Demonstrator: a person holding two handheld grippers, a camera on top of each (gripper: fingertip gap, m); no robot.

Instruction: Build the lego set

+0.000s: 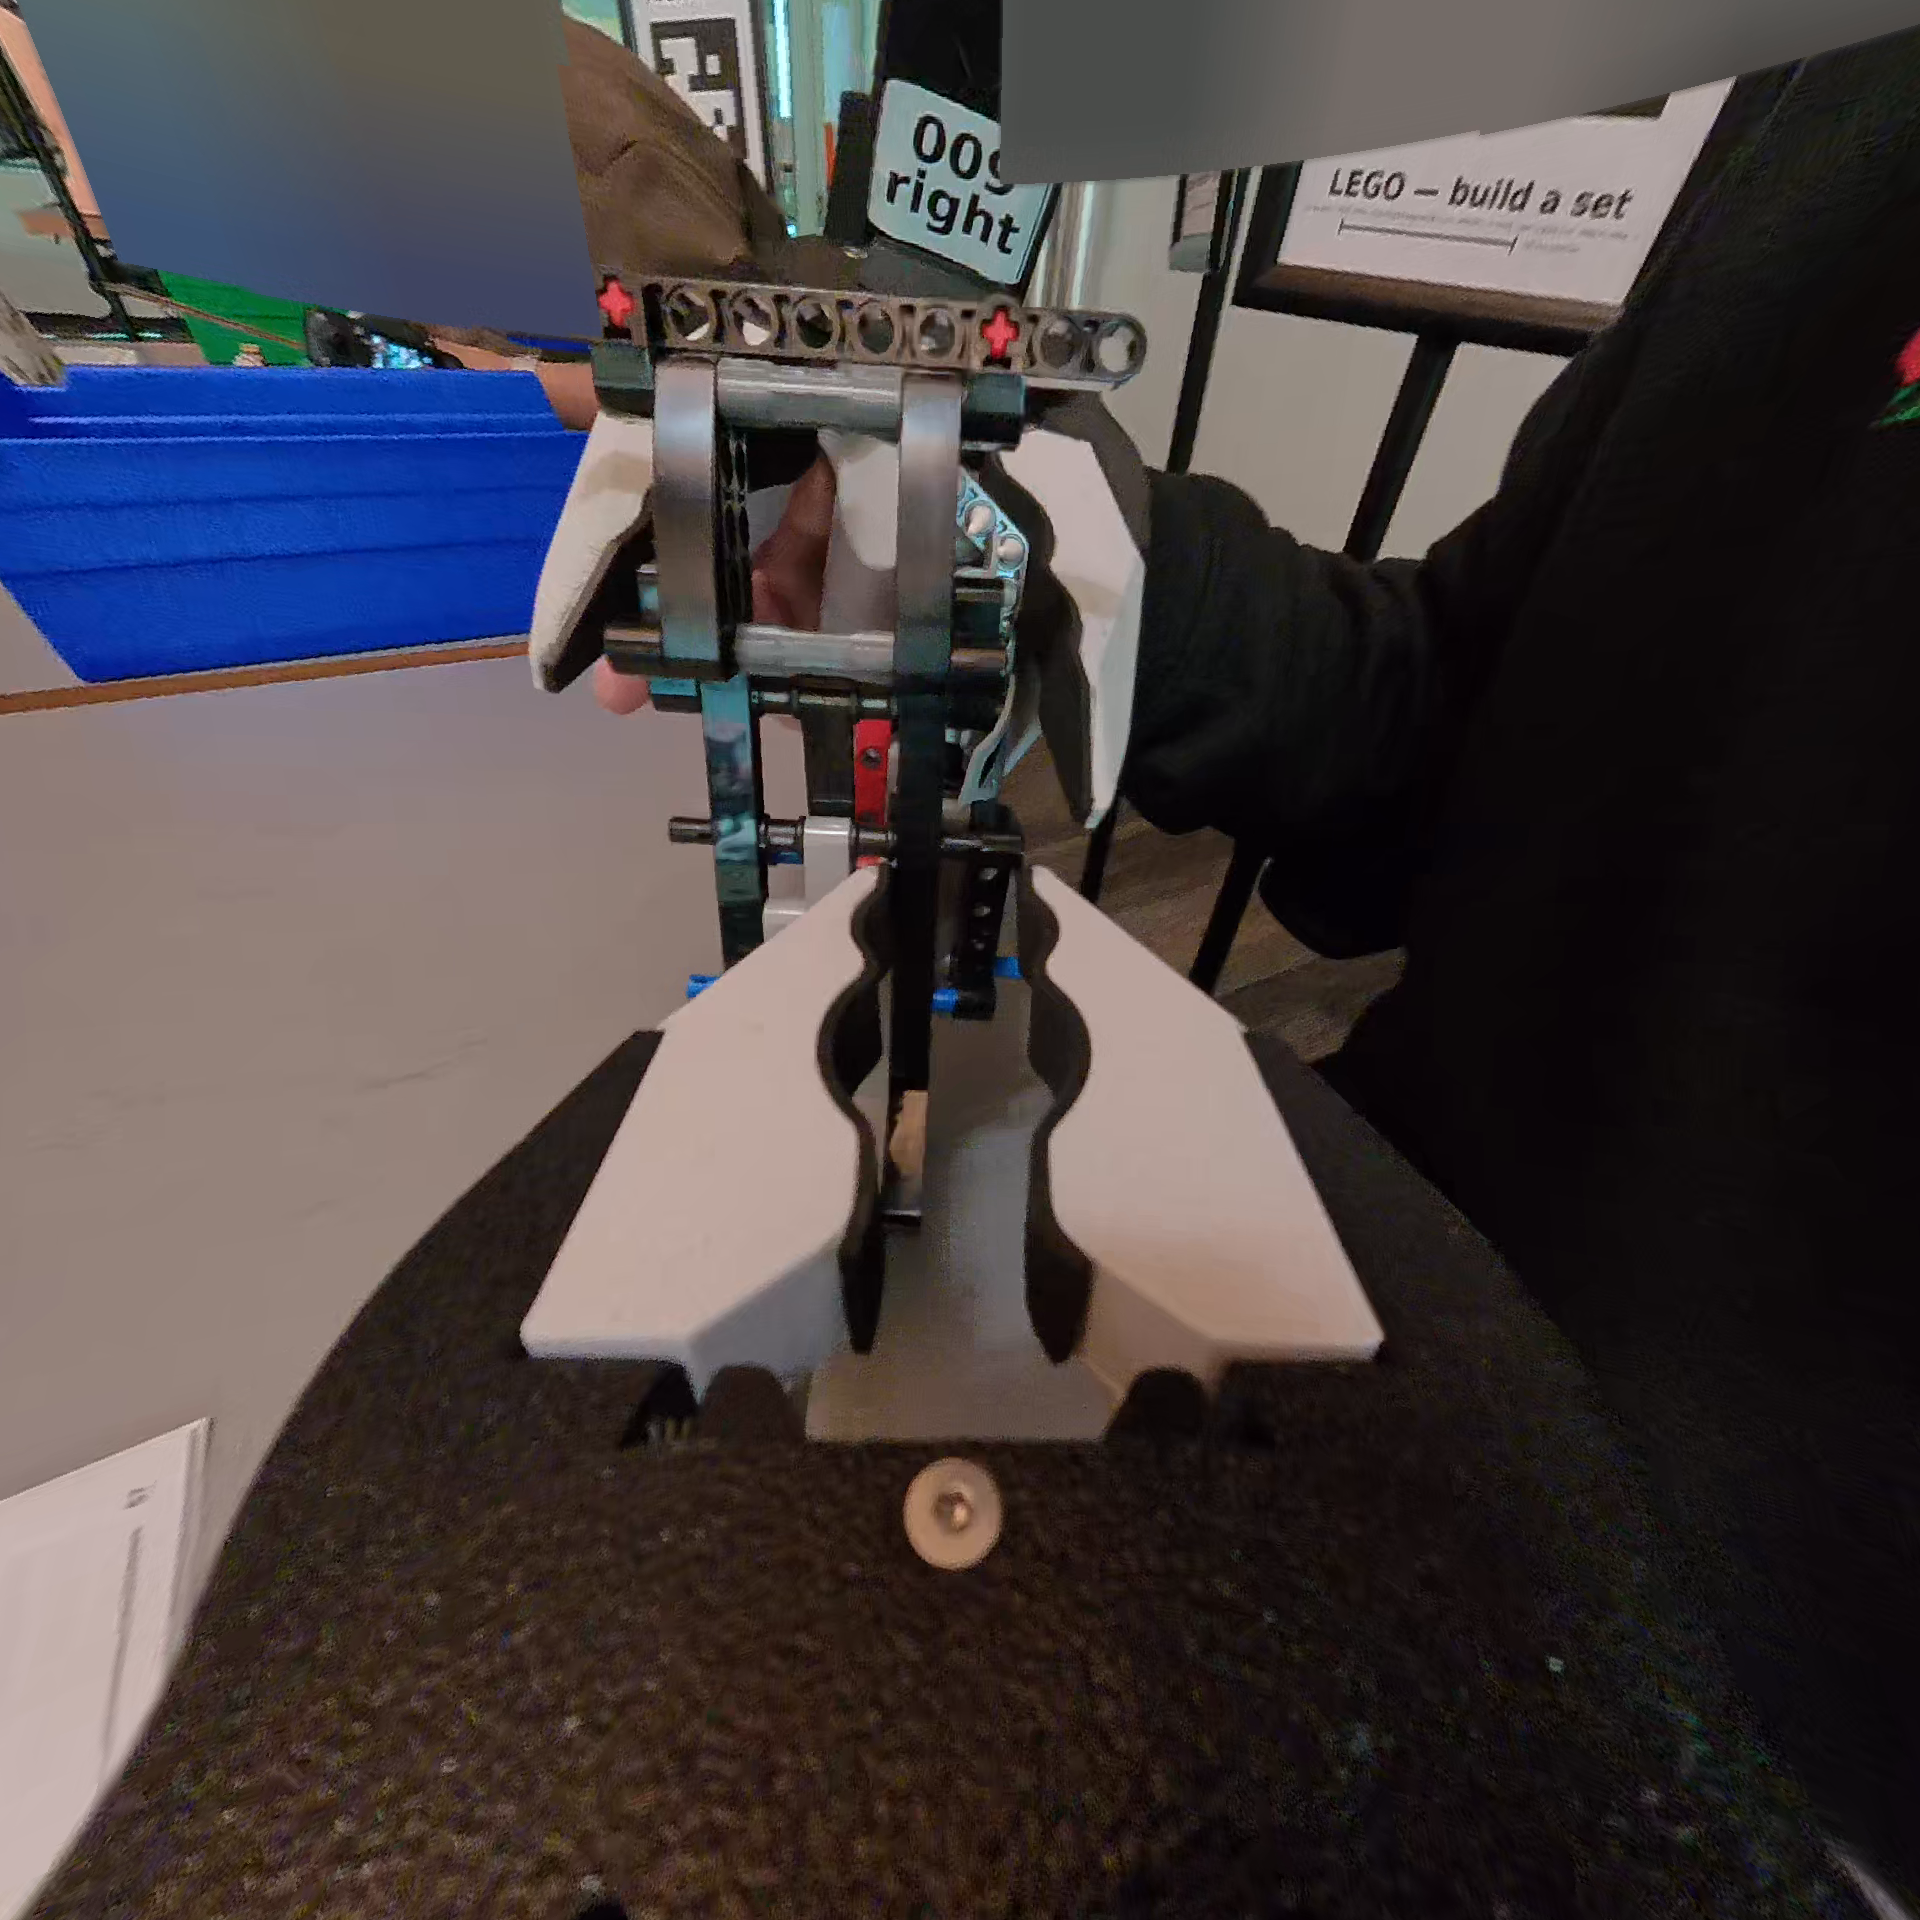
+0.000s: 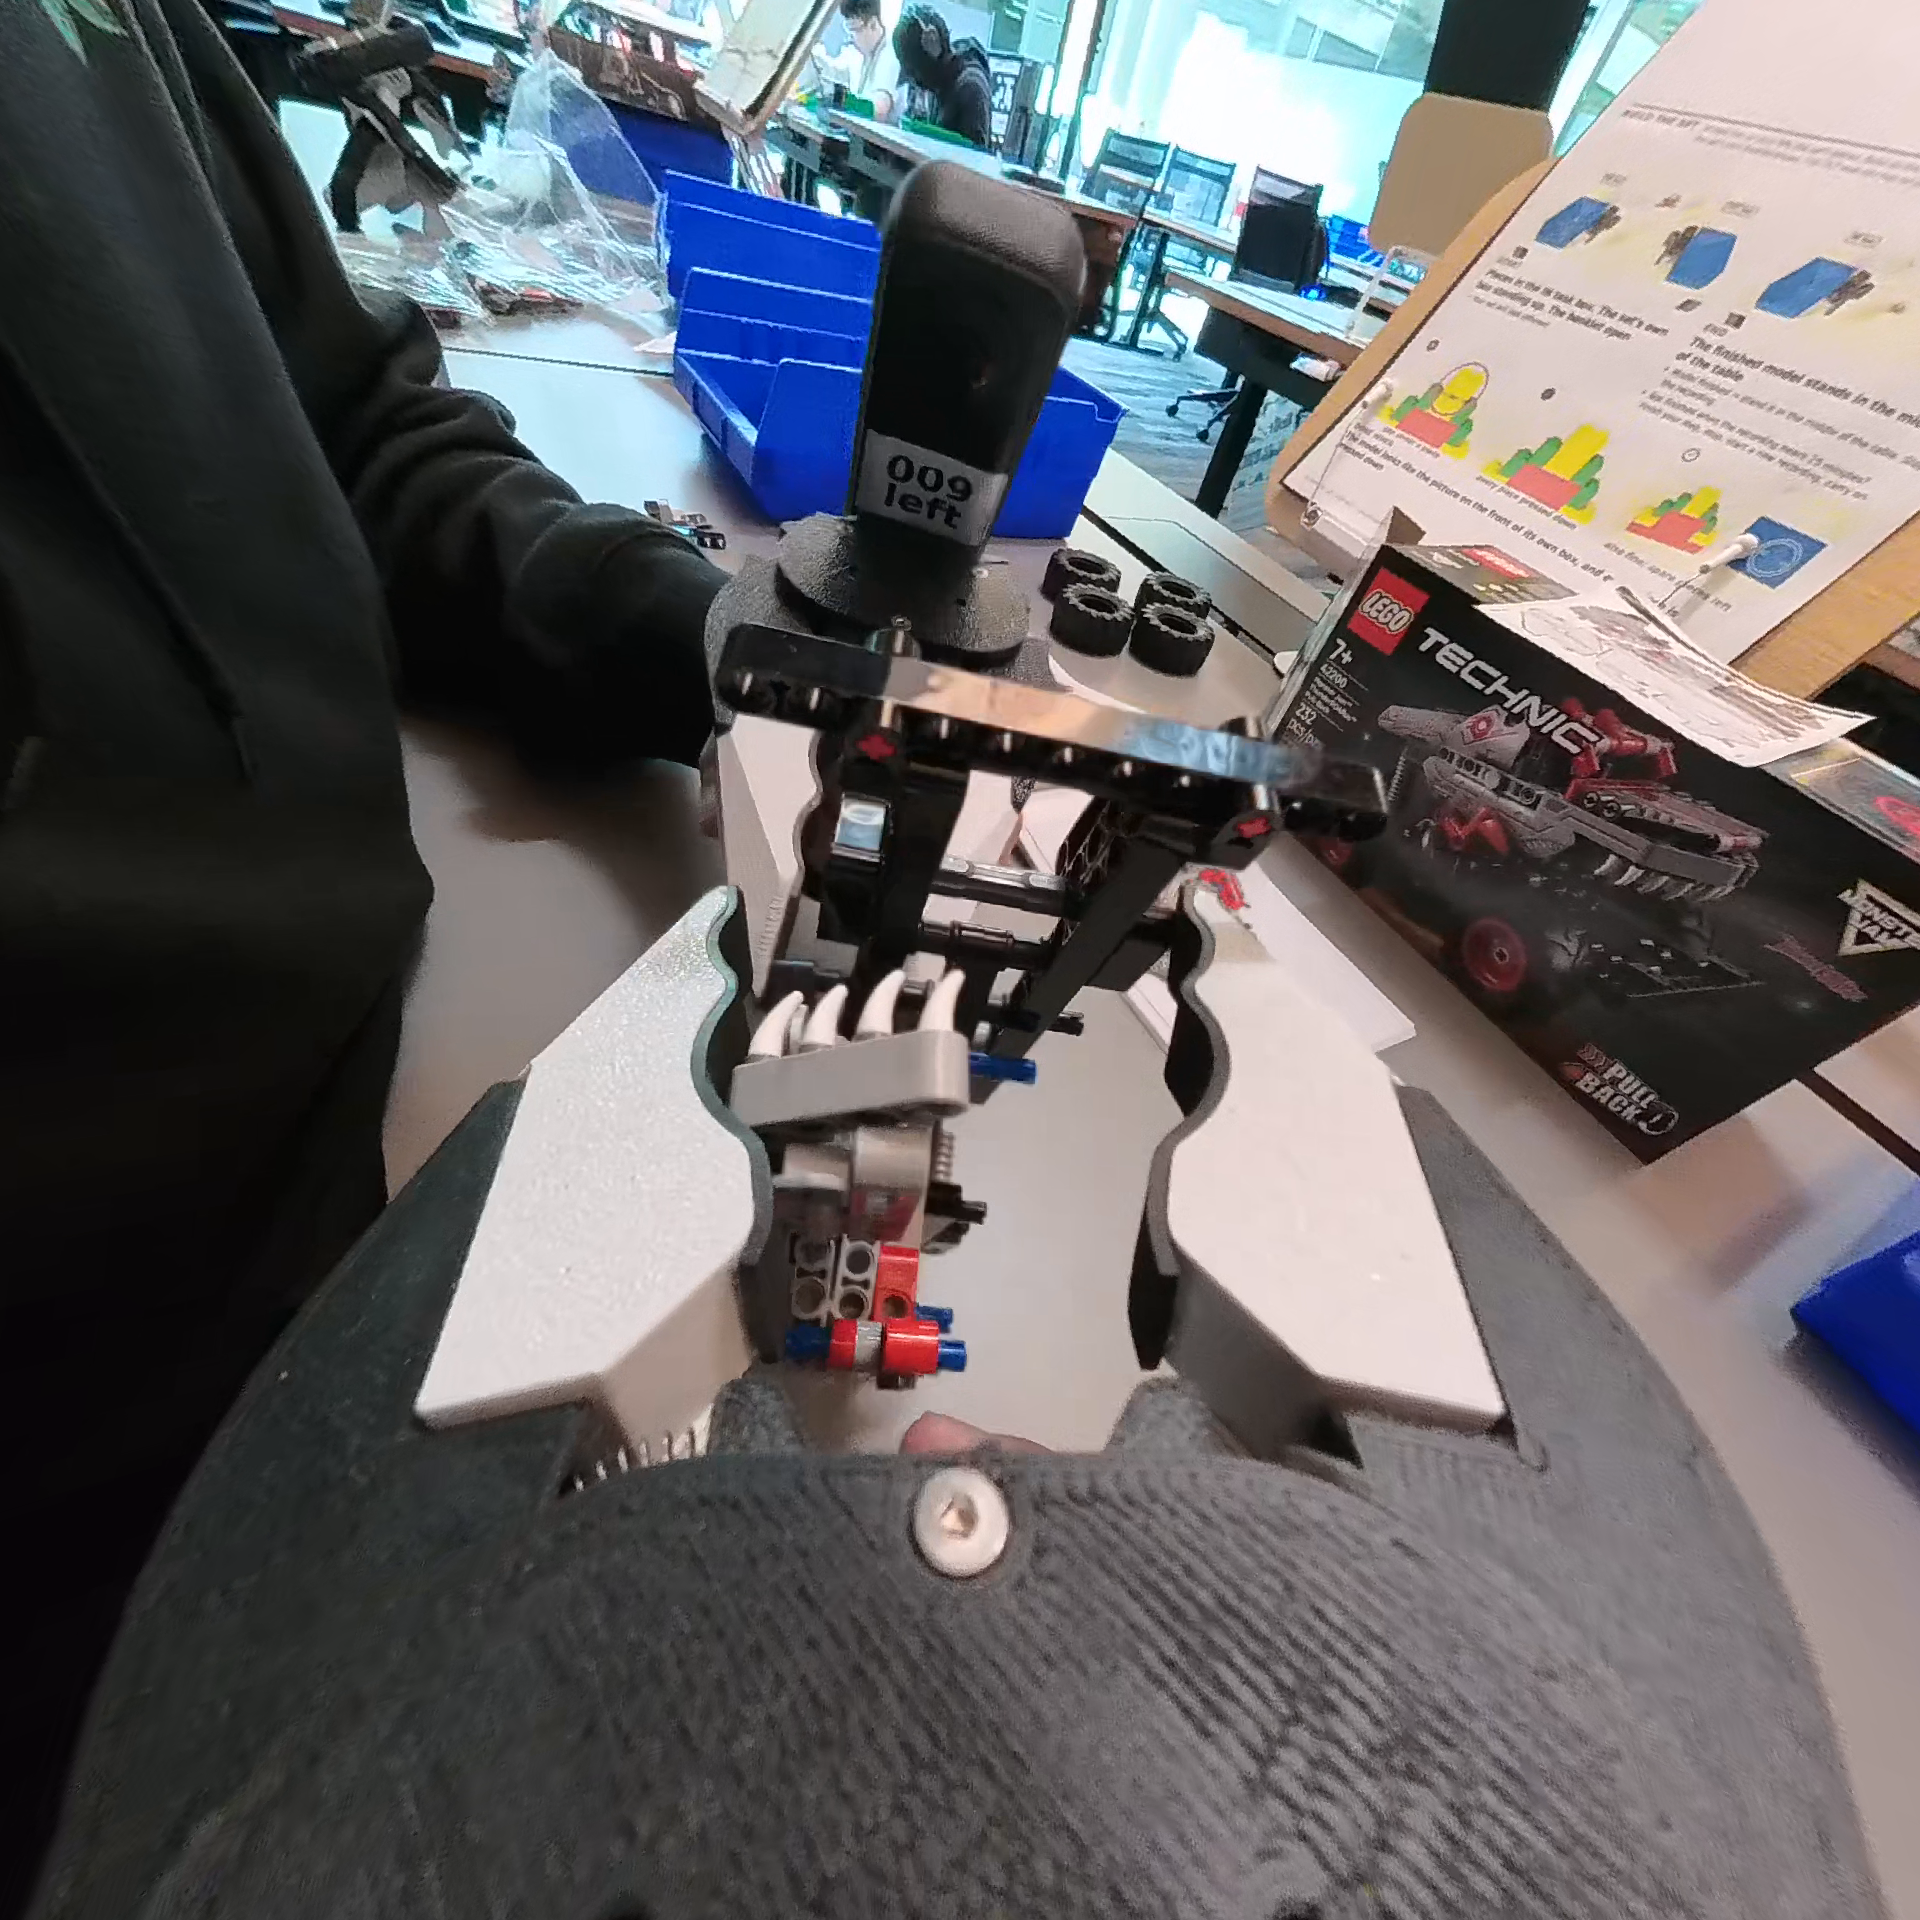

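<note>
I hold the half-built model [image 2: 997,935], a dark frame of holed beams with red pins and a grey jaw of white teeth, in the air above the pale counter [image 2: 561,862]. My left claw [image 1: 940,1091] pinches one thin black beam. My right claw [image 2: 951,1122] stands spread around the toothed end. Judging by that narrow pinch, a twist could pop the beam loose and drop everything.

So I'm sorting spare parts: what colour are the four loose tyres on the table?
Black, all four tyres, clustered together; the right wrist view shows them best.
</note>
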